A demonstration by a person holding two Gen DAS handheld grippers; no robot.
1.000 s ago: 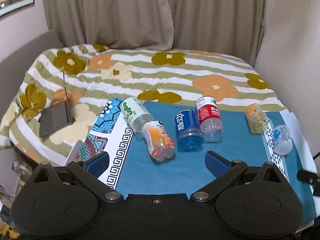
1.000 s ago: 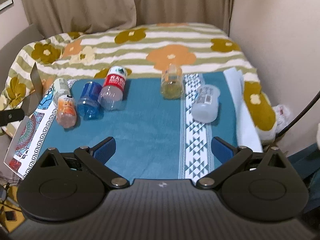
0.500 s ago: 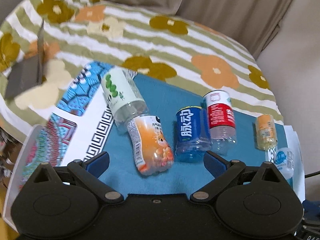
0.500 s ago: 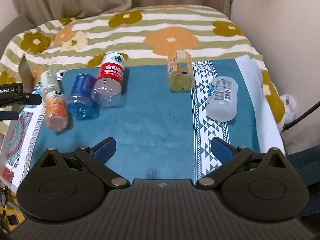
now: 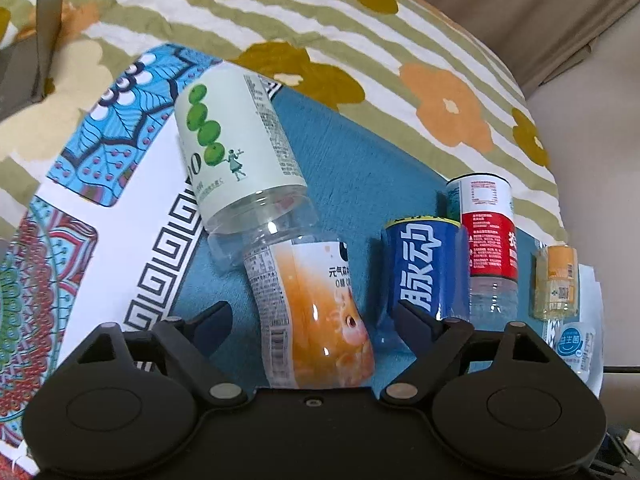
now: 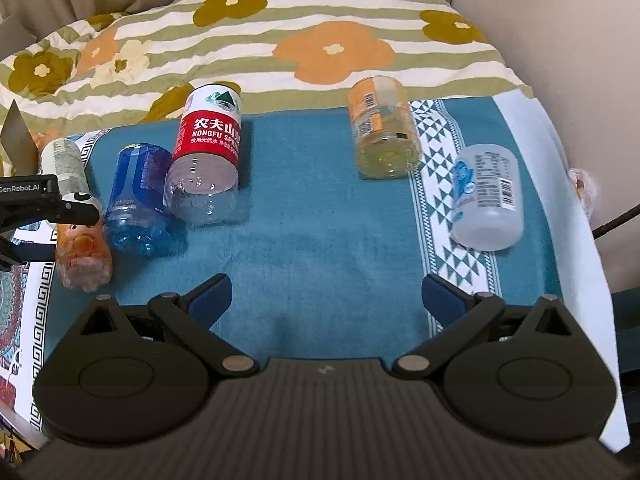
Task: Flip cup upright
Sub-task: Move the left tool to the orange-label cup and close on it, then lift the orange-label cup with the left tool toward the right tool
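Observation:
Several cut-off bottle cups lie on their sides on a blue mat [image 6: 320, 232]. My left gripper [image 5: 314, 320] is open and straddles the orange-labelled cup [image 5: 320, 332] without visibly pressing it. Behind that cup lies a green-labelled cup [image 5: 236, 148], touching it. To its right lie a blue cup [image 5: 426, 264] and a red-labelled cup [image 5: 490, 232]. My right gripper [image 6: 326, 296] is open over bare mat with nothing between its jaws. Ahead of it lie the red-labelled cup [image 6: 210, 152], a yellow cup [image 6: 382, 128] and a frosted white cup [image 6: 488, 196].
The mat lies on a bed with a striped floral quilt [image 6: 320, 28]. A patterned white cloth [image 5: 120, 248] borders the mat on the left. A grey folded object [image 5: 28, 68] rests on the quilt at far left. A wall [image 6: 592, 60] stands close on the right.
My left gripper has moved forward and down, and the orange-labelled cup now lies between its open fingers. The right gripper has edged forward over the mat. No cup has moved.

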